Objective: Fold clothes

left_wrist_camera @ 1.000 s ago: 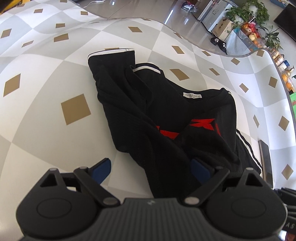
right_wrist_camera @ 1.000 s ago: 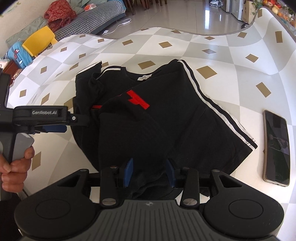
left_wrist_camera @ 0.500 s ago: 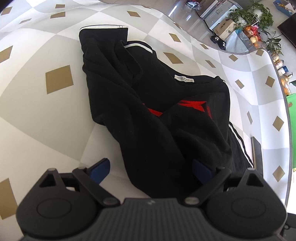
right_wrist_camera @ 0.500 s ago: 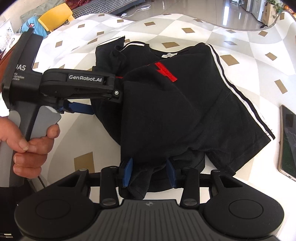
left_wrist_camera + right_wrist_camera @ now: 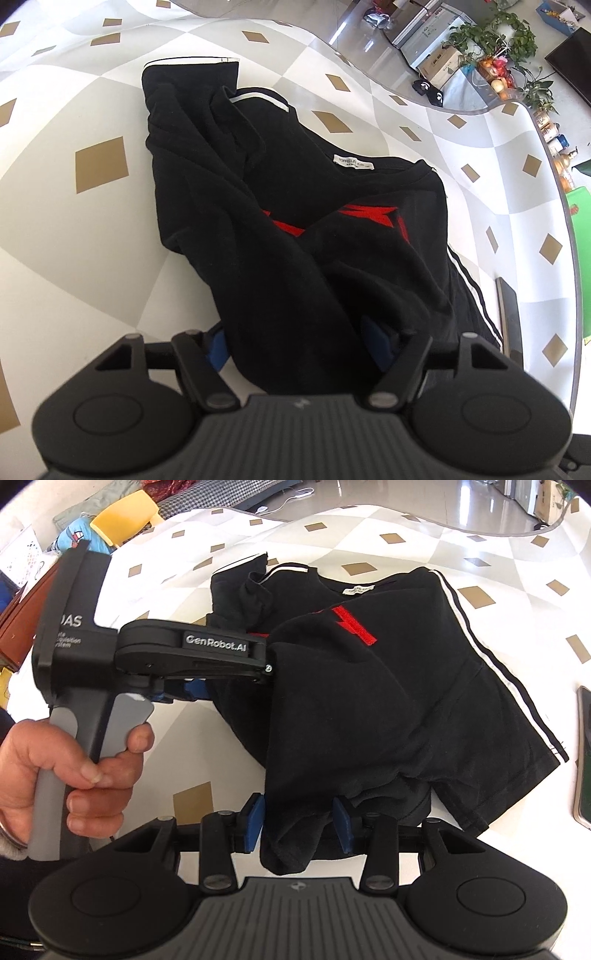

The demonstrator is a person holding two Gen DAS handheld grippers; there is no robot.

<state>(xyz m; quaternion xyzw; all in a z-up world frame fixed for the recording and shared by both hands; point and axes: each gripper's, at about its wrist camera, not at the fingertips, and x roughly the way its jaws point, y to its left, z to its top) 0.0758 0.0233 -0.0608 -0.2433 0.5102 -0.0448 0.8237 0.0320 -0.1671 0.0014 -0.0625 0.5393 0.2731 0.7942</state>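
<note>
Since earlier frame: left gripper (image 5: 295, 341) jaws narrower, now pinching shirt (image 5: 295, 229) hem; both grippers raised. Right gripper (image 5: 297, 821) clamps bunched hem too. Shirt half lifted off table (image 5: 74, 229), collar end lying flat, hem held high, probably for carrying over toward collar. Phone (image 5: 583, 757) beside sleeve. Readable: "GenRobot.AI" on left gripper; neck label (image 5: 352, 163) too small.
</note>
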